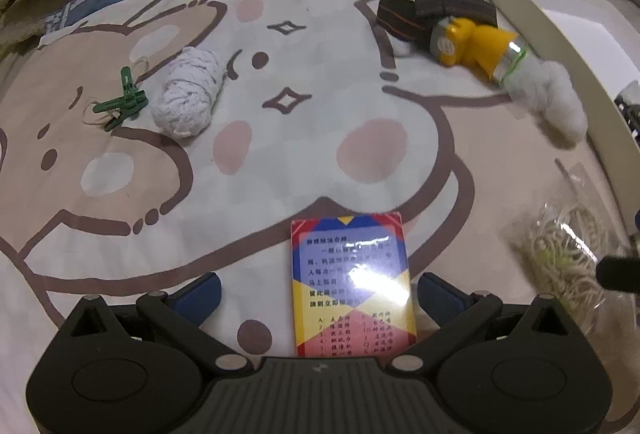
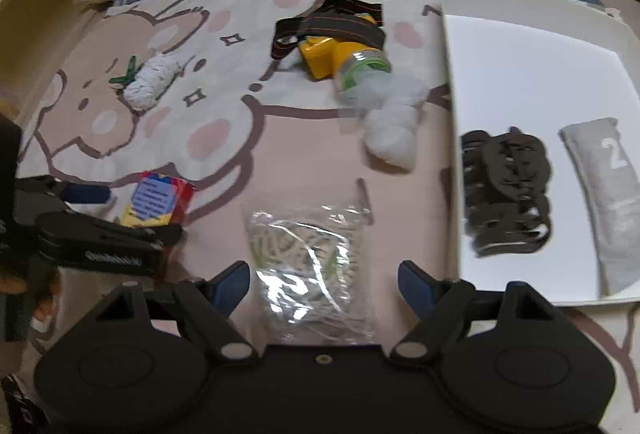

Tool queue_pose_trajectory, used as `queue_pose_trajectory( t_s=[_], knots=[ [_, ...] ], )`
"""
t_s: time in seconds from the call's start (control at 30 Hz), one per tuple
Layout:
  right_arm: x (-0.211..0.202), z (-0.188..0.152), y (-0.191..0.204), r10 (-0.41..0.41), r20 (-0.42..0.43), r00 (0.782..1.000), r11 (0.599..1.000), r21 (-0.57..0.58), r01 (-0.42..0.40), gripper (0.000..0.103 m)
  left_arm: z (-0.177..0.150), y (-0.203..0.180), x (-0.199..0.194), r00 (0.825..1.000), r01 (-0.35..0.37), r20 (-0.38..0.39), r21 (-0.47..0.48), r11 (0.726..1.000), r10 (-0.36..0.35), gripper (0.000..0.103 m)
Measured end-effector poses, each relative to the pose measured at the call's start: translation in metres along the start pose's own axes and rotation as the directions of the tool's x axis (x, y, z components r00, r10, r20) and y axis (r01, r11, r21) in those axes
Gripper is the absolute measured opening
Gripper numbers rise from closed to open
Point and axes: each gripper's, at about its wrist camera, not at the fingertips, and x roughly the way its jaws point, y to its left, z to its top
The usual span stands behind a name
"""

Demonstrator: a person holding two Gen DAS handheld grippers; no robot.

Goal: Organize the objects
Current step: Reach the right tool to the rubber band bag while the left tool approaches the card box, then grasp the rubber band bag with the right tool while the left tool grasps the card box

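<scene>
Left wrist view: the left gripper (image 1: 318, 298) hangs over a cartoon-print bedsheet (image 1: 280, 162) with its blue-padded fingers spread wide. A card box (image 1: 352, 284) lies flat between them, touching neither pad, its long axis running from 6 o'clock to 12 o'clock along the gripper's line. At 10 o'clock lie a green clip (image 1: 122, 100) and, just beside it, a white cloth roll (image 1: 188, 94) angled toward 1 o'clock. At 2 o'clock a yellow headlamp (image 1: 468, 42) rests against its dark strap (image 1: 436, 8), with white cotton (image 1: 556, 102) at its lens end. A clear bag of rubber bands (image 1: 568, 258) sits at 3 o'clock.

Right wrist view: the right gripper (image 2: 324, 284) is also spread, and the clear bag of rubber bands (image 2: 312, 274) lies between its fingers without visible contact, long axis toward 12 o'clock. At 2 o'clock a white tray (image 2: 520, 74) holds a black lace piece (image 2: 506, 194) and a grey sock (image 2: 612, 202), both lengthwise toward 12 o'clock. The left gripper (image 2: 132, 206) is at 9 o'clock over the card box (image 2: 160, 204).
</scene>
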Motion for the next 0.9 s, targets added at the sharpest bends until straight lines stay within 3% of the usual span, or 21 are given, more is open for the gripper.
queue_pose_trajectory(
  t_s=[0.13, 0.33, 0.47, 0.63, 0.77, 0.9],
  knots=[
    [0.008, -0.003, 0.0, -0.011, -0.019, 1.0, 1.0, -0.01, 0.011, 0.084, 0.002, -0.002, -0.001, 1.0, 0.004, 0.004, -0.002, 1.0, -0.004, 0.094],
    [0.026, -0.006, 0.014, -0.088, -0.042, 0.995, 0.992, -0.097, 0.084, 0.088, 0.0, -0.007, 0.0, 1.0, 0.023, -0.017, 0.022, 0.999, -0.023, 0.083],
    [0.023, -0.002, 0.016, -0.088, -0.038, 0.995, 0.992, -0.09, 0.084, 0.083, -0.001, -0.012, 0.002, 1.0, 0.017, -0.024, 0.036, 0.999, -0.016, 0.081],
    [0.022, -0.005, 0.023, -0.026, -0.054, 0.998, 0.996, -0.091, 0.021, 0.084, -0.004, -0.018, 0.006, 1.0, -0.005, -0.031, 0.064, 0.998, 0.007, 0.081],
    [0.037, -0.013, 0.037, -0.089, -0.078, 0.993, 0.982, -0.174, 0.074, 0.086, -0.004, -0.02, 0.007, 0.999, -0.01, -0.03, 0.075, 0.997, 0.012, 0.081],
    [0.044, -0.015, 0.041, -0.117, -0.08, 0.99, 0.977, -0.188, 0.1, 0.081, -0.001, -0.021, 0.004, 0.999, 0.029, -0.037, 0.074, 0.997, -0.026, 0.063]
  ],
)
